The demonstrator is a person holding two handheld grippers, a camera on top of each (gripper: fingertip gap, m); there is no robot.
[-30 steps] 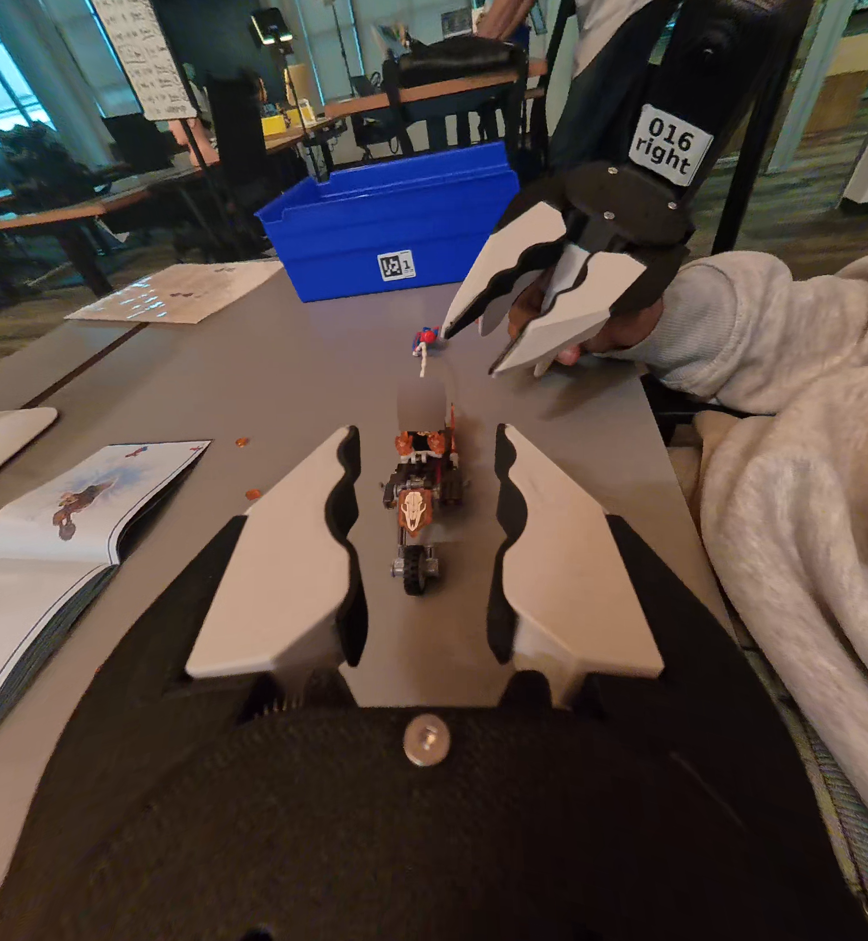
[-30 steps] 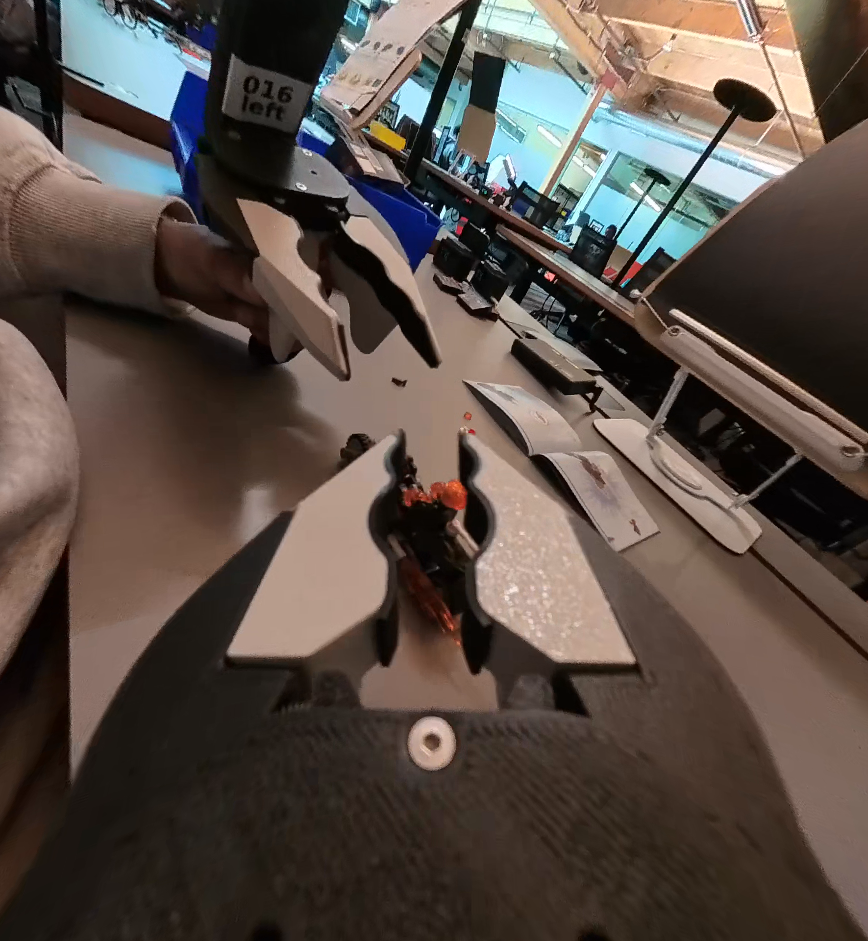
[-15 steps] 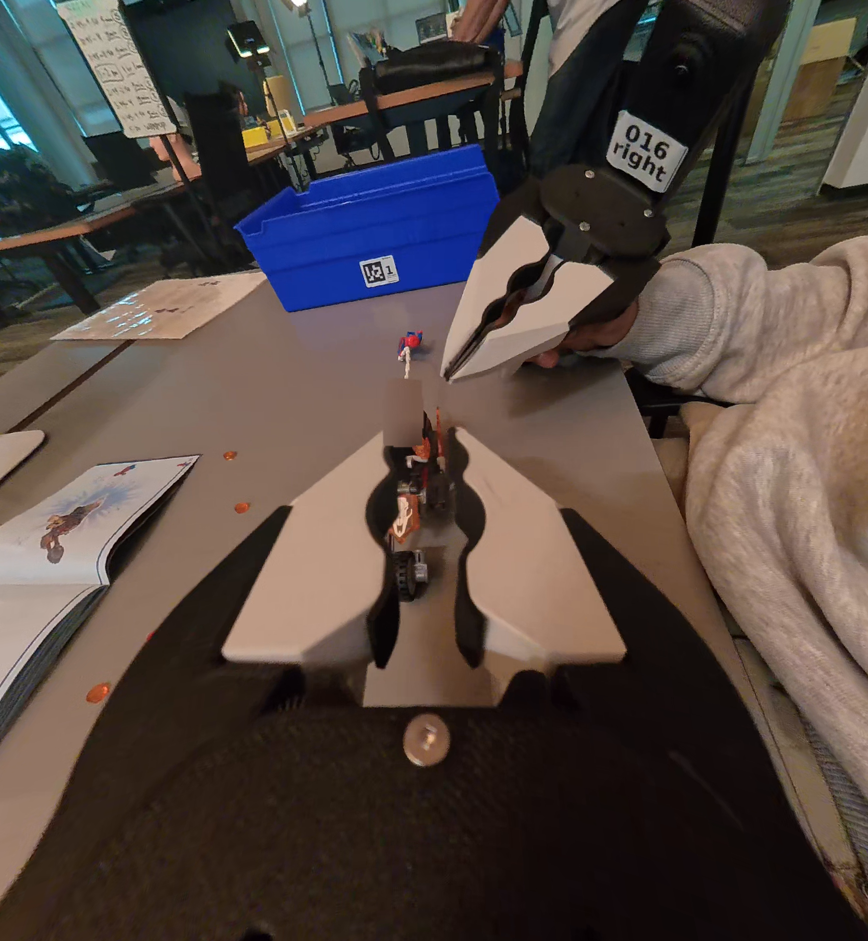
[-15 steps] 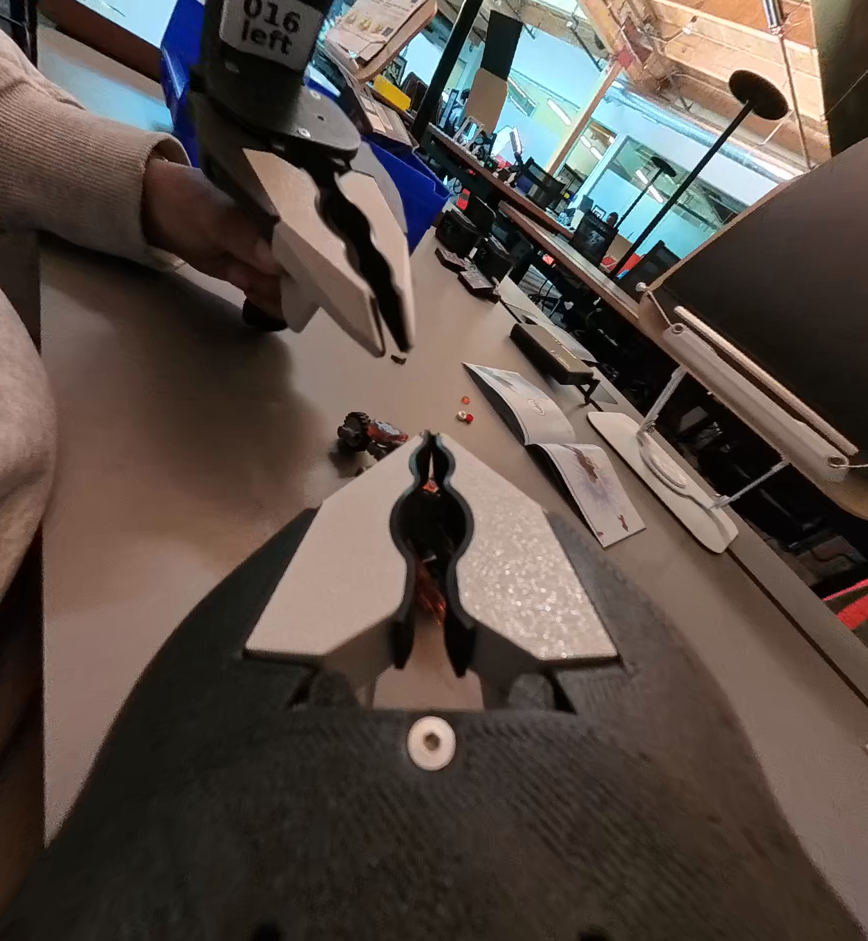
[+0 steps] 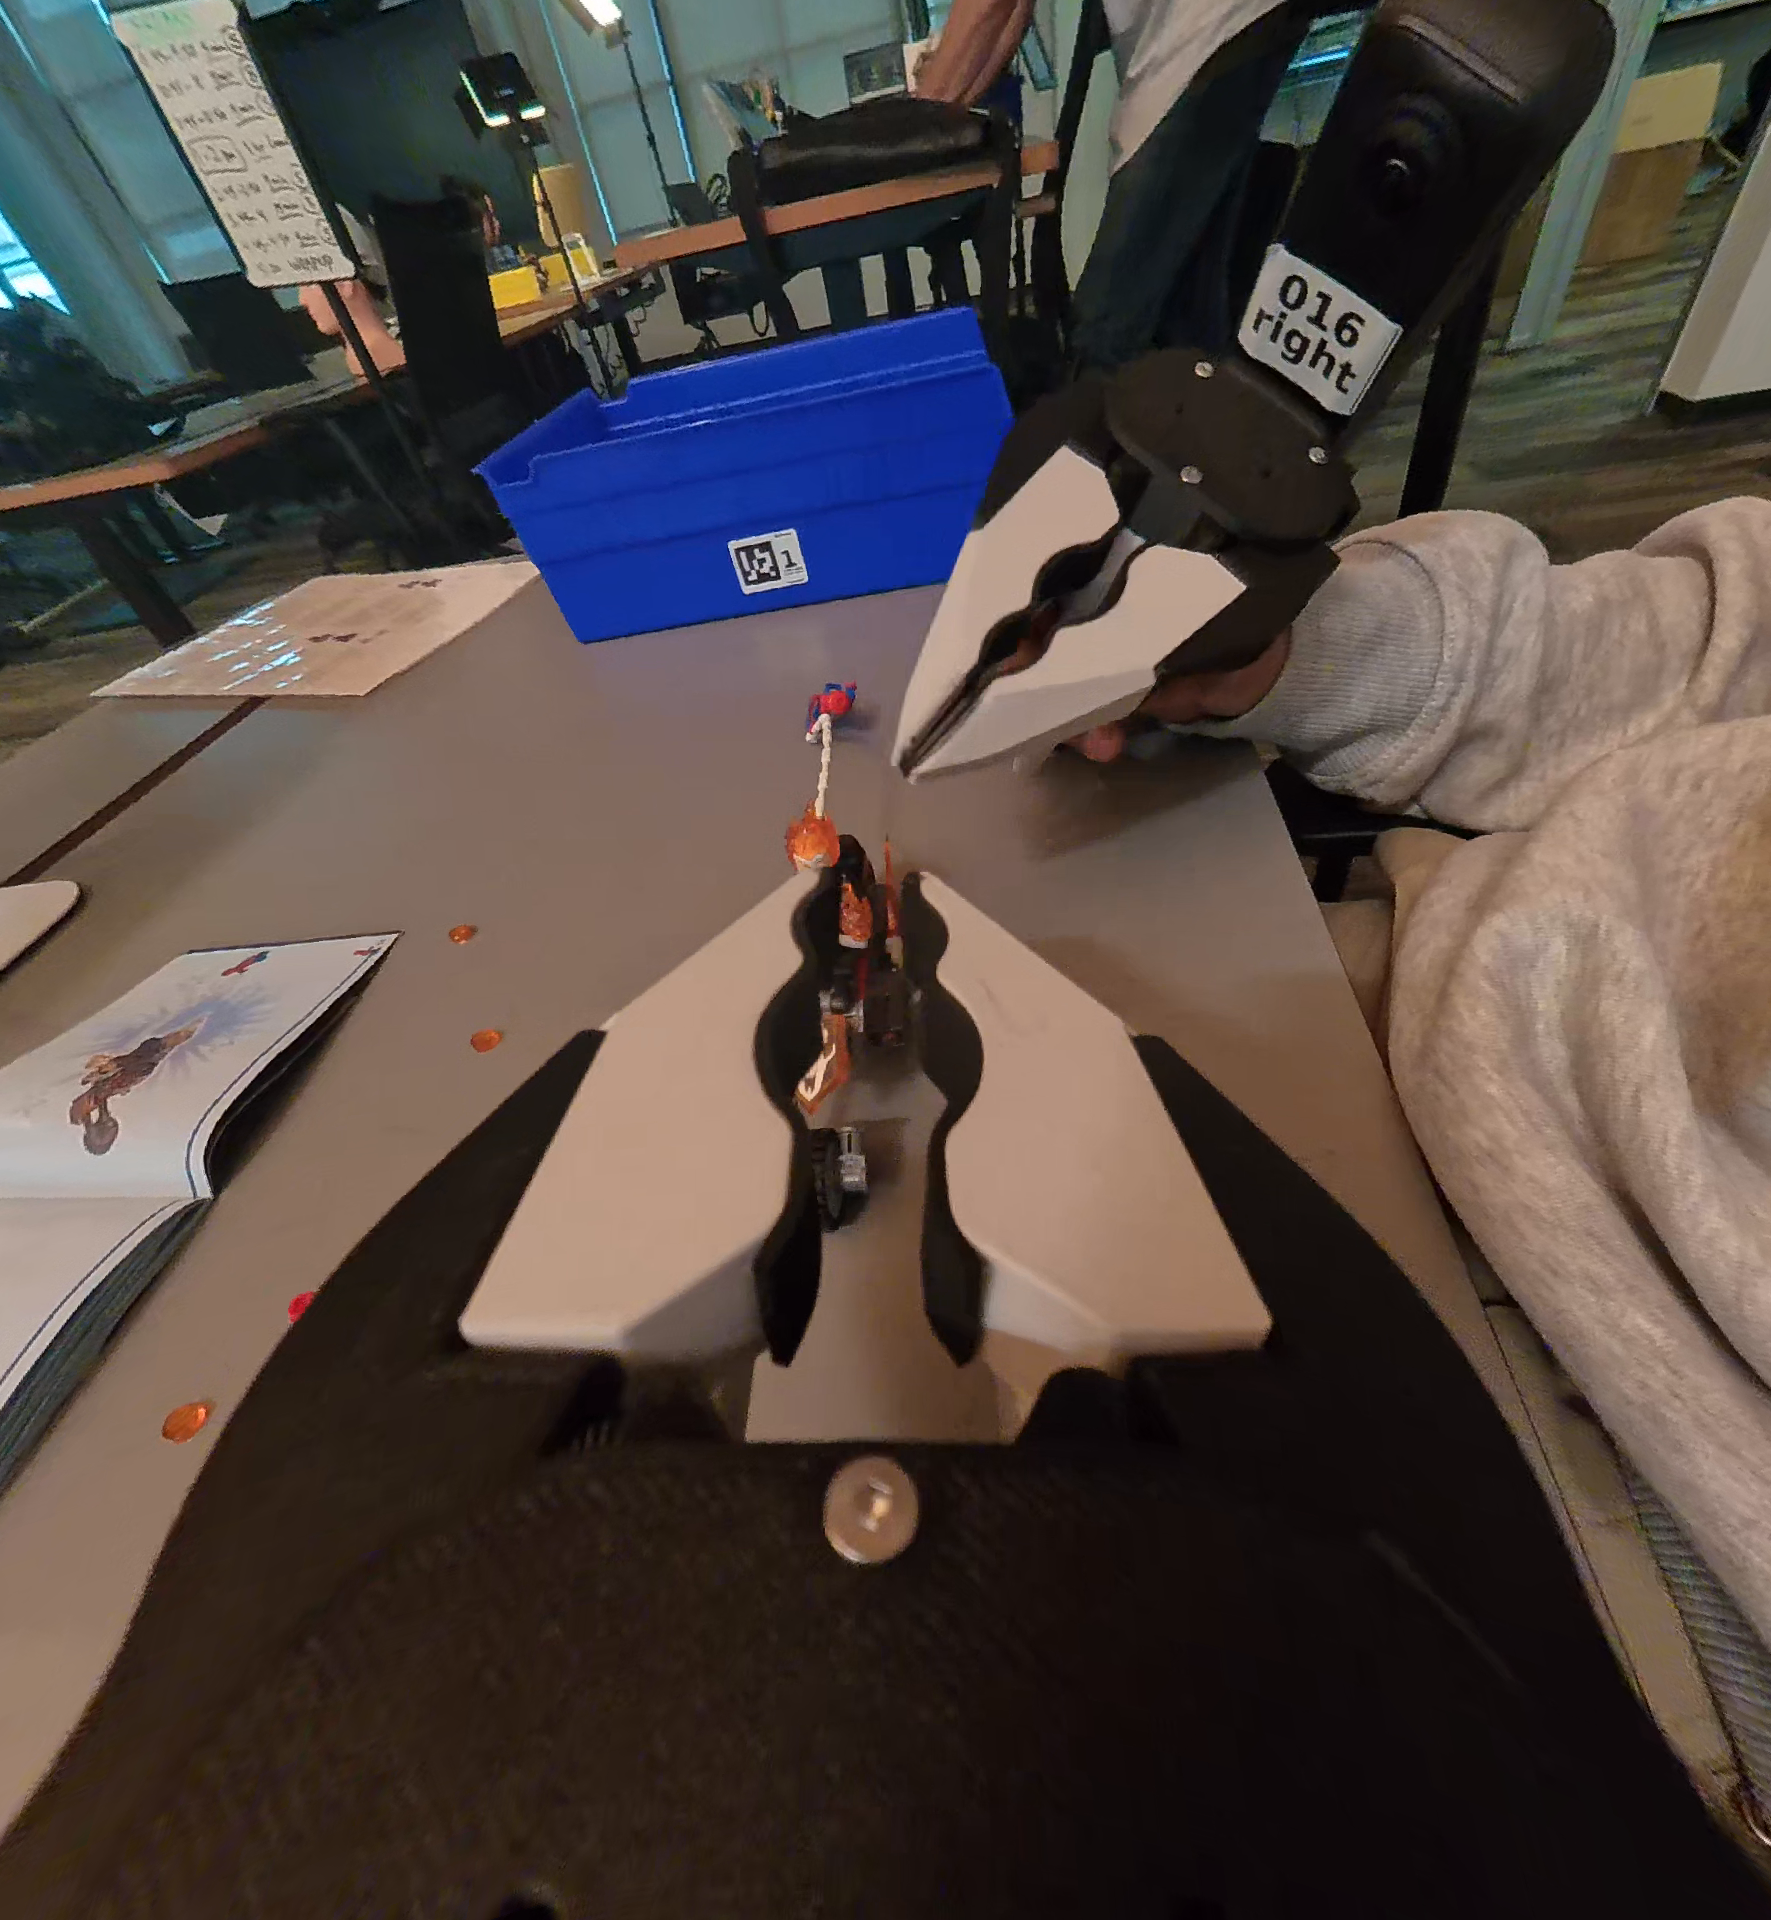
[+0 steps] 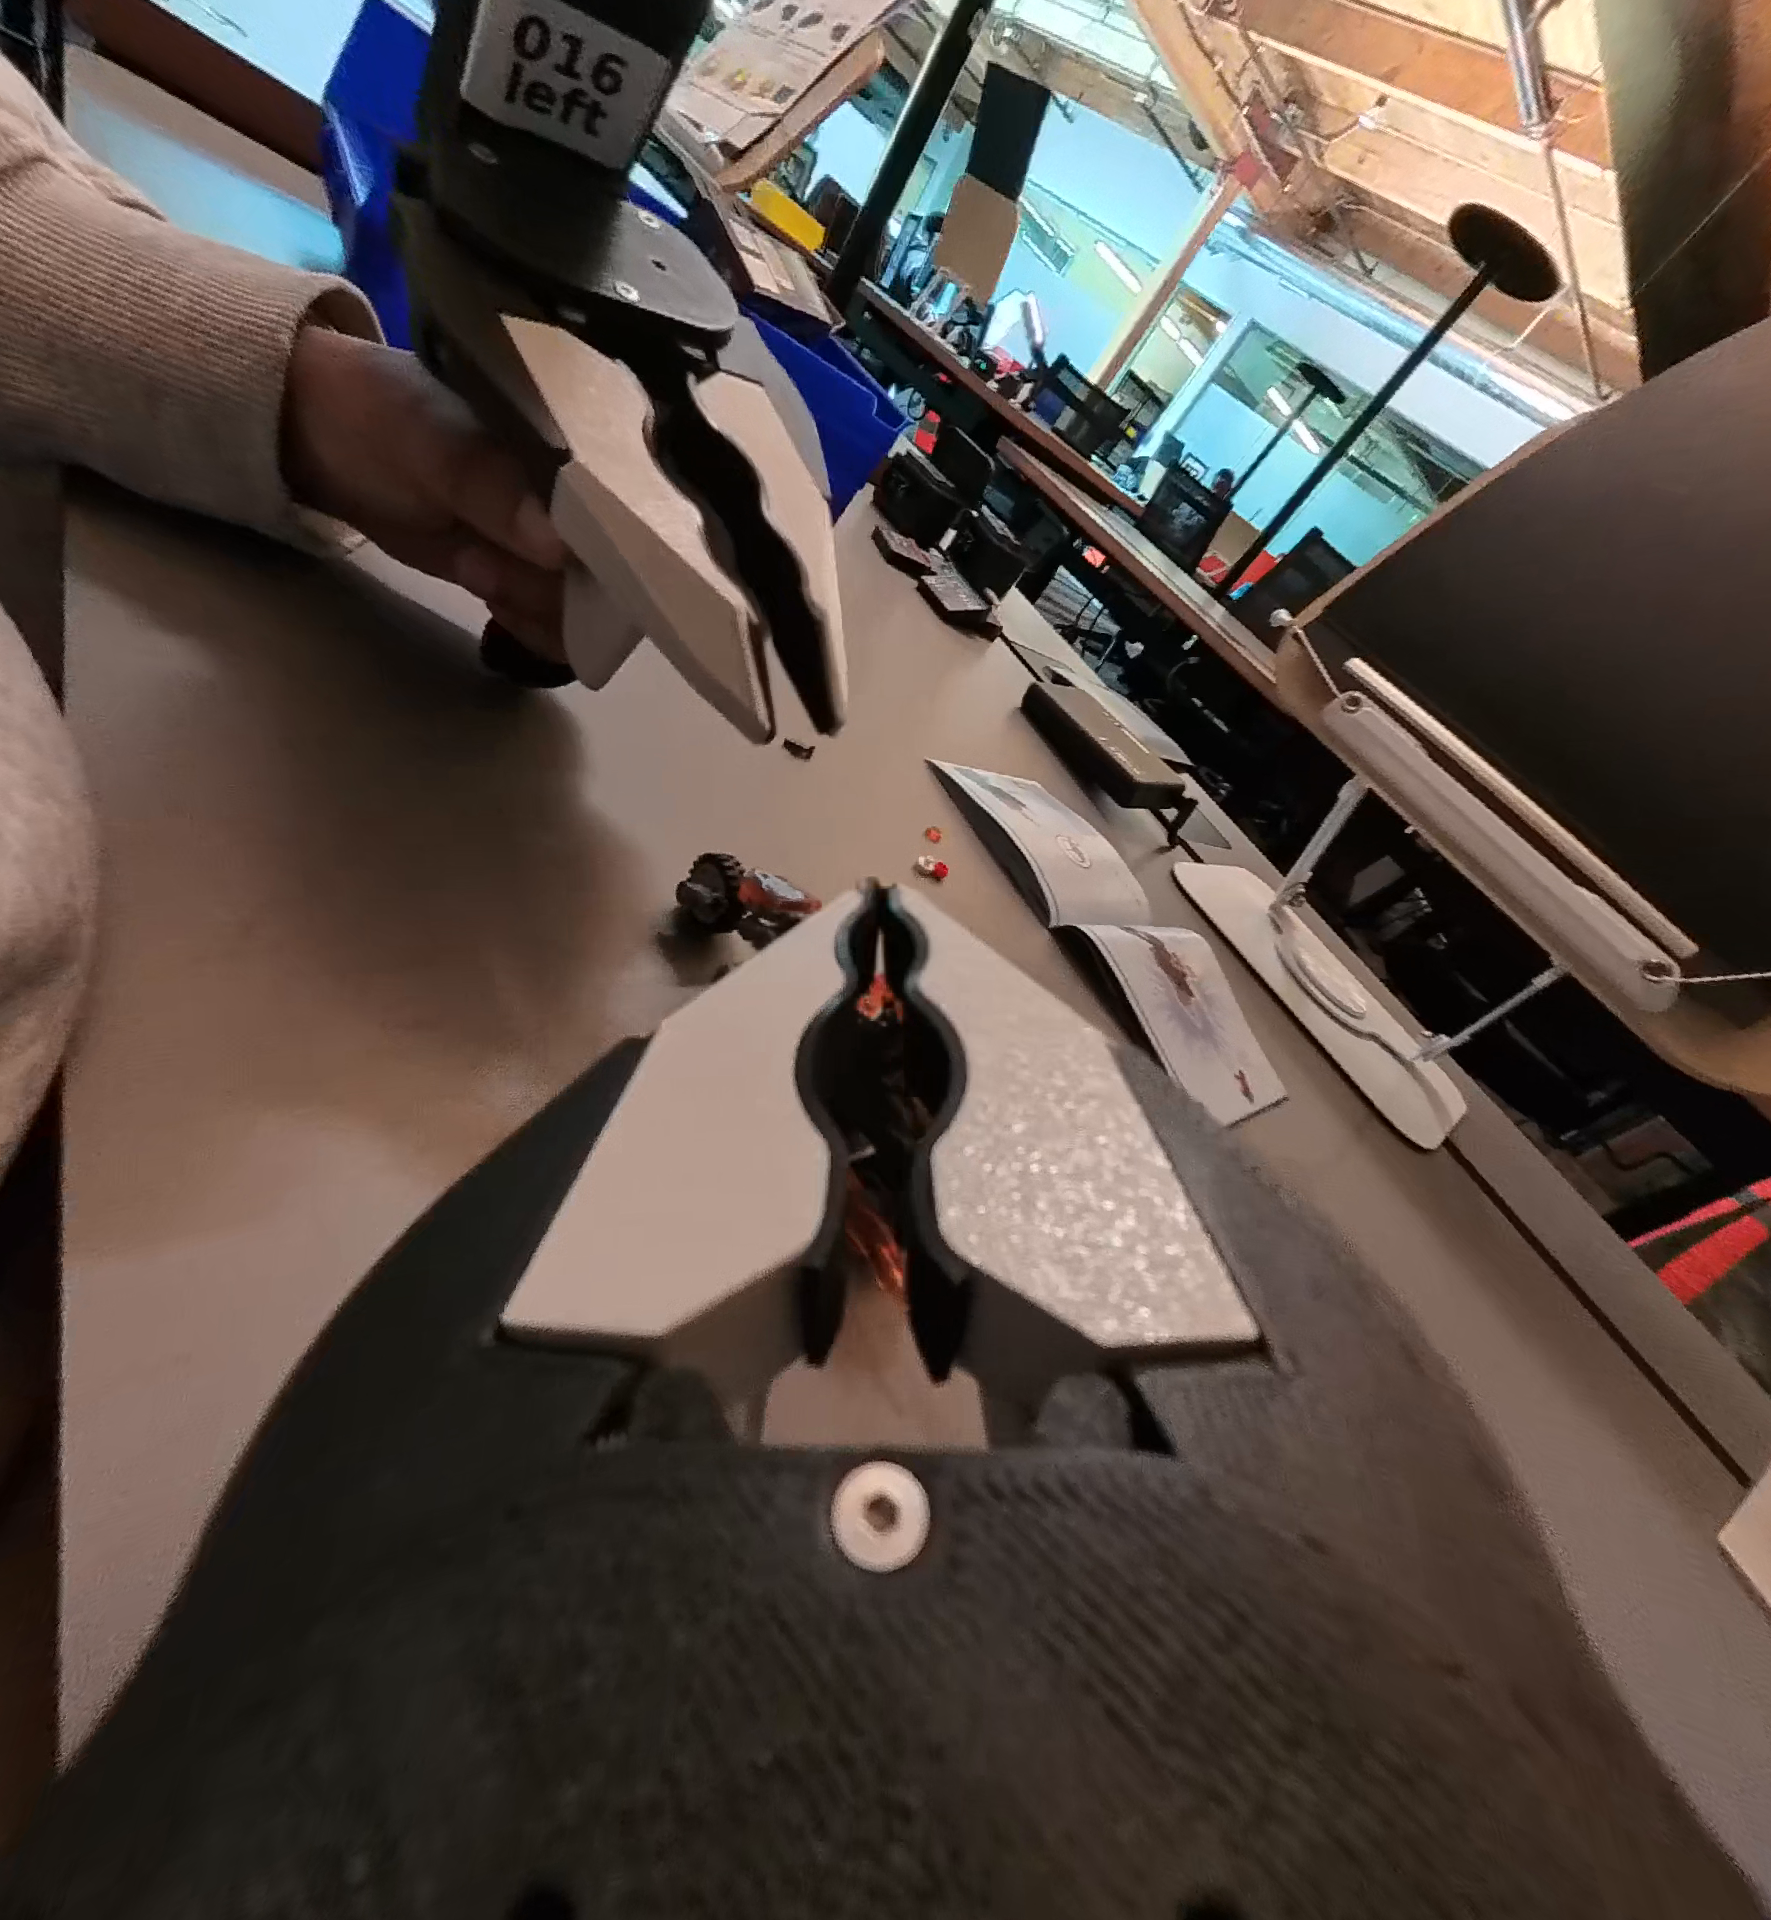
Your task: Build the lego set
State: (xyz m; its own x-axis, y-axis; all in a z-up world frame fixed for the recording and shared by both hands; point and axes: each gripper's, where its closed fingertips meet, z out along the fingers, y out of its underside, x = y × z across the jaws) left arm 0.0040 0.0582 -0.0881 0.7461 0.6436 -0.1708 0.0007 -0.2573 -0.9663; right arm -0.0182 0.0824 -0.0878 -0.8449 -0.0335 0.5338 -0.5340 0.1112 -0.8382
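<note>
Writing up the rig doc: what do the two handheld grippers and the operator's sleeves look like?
The left gripper and right gripper match: black textured bodies, pale grey wedge fingers with wavy black inner pads, and a silver screw behind the fingers. Each handle carries a white printed label. No cables visible. Sleeves are light beige knit with ribbed cuffs.

Black-orange lego motorcycle (image 5: 853, 1023) upright on table, flame-headed rider (image 5: 811, 840) at its far end

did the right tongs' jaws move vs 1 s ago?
Yes. In the left wrist view the right tongs were open a second ago; now they are shut, tips lower, nearer the table, in front of the blue bin.
</note>
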